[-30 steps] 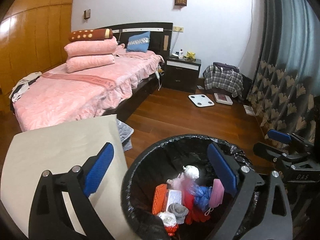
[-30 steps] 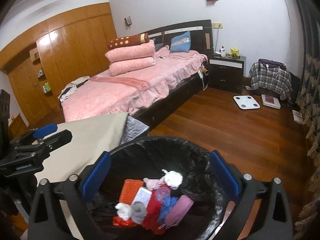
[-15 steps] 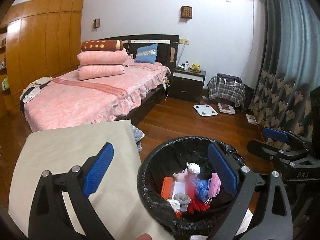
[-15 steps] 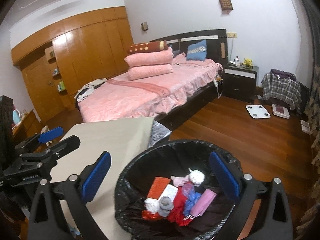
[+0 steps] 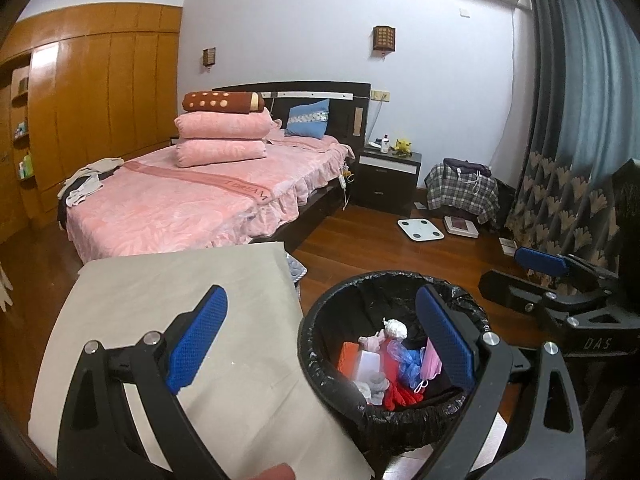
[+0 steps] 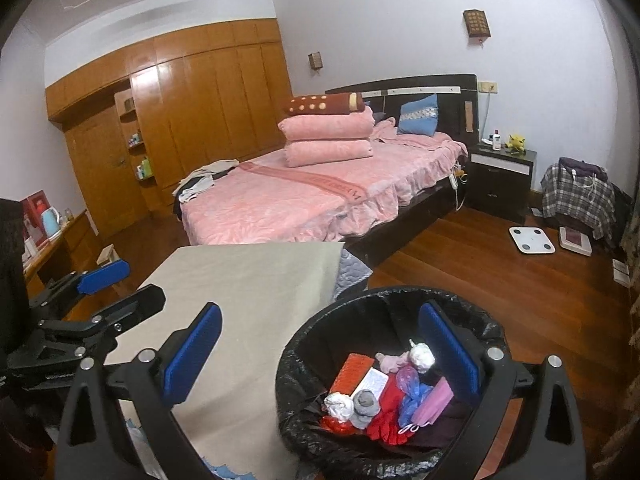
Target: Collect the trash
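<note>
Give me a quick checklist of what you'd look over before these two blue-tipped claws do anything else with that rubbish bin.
1. Left gripper empty and open: ok, nothing between its pads.
2. Right gripper empty and open: ok.
3. Trash bin upright, with its black liner over the rim: ok.
4. Rubbish inside the bin, not spilling: ok; the pink face mask, red cloth and white wad all lie below the rim.
5. Beige tabletop free of trash: ok on the part that shows; its near edge is hidden by the grippers.
6. More trash elsewhere in the room: cannot tell from here.
</note>
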Action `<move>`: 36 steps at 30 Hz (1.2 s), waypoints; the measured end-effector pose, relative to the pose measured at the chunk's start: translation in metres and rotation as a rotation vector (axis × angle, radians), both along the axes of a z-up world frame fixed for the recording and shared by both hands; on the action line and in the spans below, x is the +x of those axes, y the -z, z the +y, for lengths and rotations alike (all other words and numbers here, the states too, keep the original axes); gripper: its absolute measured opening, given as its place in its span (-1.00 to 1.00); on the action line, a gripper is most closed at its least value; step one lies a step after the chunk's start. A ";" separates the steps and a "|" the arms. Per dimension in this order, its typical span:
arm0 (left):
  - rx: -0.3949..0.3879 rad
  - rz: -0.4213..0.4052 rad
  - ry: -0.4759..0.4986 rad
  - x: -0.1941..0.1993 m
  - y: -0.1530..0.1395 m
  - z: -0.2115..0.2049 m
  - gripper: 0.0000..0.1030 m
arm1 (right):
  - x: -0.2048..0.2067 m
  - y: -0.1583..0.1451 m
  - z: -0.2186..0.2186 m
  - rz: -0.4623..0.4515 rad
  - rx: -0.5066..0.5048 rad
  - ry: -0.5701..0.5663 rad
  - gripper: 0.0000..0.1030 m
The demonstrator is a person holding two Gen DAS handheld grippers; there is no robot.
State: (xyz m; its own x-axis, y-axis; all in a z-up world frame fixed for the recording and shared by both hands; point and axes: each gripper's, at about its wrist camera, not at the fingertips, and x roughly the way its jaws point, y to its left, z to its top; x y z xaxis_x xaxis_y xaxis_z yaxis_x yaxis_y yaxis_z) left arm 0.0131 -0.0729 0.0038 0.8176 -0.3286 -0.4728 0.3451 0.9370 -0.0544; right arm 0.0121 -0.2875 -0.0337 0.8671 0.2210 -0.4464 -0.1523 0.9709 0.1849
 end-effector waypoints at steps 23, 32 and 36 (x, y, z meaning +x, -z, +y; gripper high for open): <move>-0.005 -0.001 -0.014 -0.019 0.004 0.015 0.80 | -0.016 0.003 0.017 -0.011 -0.012 -0.012 0.88; -0.007 0.001 -0.014 -0.020 0.005 0.015 0.80 | -0.016 0.002 0.018 -0.013 -0.012 -0.015 0.88; -0.007 0.001 -0.013 -0.019 0.004 0.015 0.80 | -0.016 0.003 0.018 -0.013 -0.012 -0.015 0.88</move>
